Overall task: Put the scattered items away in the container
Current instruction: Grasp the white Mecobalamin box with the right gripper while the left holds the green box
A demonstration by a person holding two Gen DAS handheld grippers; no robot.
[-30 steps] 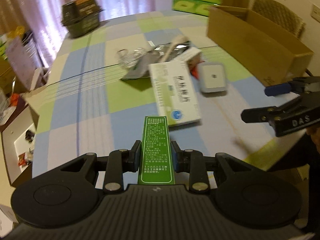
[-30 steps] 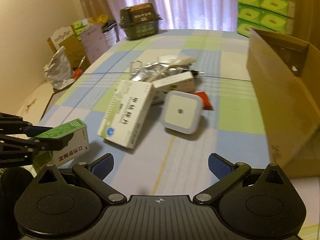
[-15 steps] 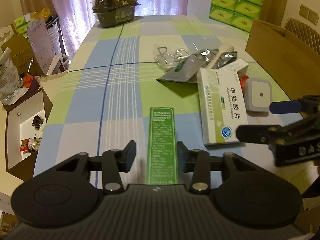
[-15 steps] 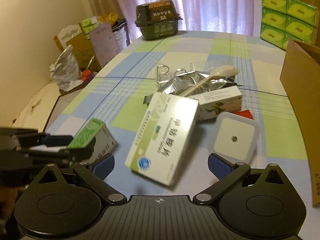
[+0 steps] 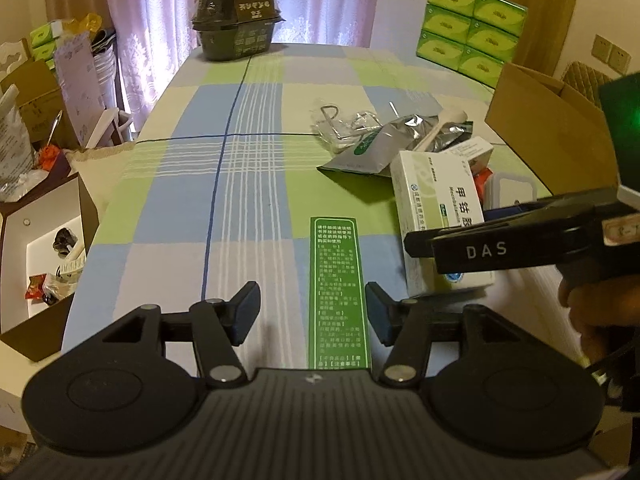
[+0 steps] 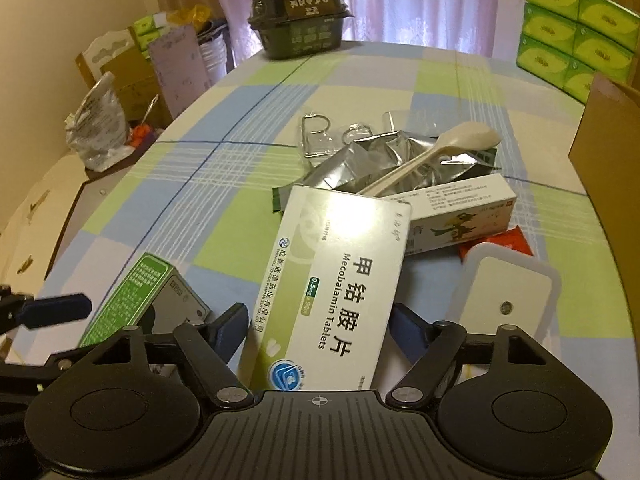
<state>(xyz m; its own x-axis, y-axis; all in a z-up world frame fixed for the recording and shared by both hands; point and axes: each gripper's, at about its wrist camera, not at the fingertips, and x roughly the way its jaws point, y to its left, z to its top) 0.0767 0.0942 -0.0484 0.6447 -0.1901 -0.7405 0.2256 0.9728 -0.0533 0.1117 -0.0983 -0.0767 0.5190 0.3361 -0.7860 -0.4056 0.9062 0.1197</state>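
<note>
Between the right gripper's (image 6: 318, 326) wide jaws, tablet box (image 6: 332, 296)

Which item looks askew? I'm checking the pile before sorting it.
The white Mecobalamin tablet box lies tilted, its far end propped on the long white carton instead of flat on the checked tablecloth.

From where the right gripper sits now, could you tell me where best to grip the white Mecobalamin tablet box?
Grip the white tablet box across its two long edges near the close end, coming straight ahead. It lies flat, its long axis towards the right gripper, whose open fingers already flank it.
</note>
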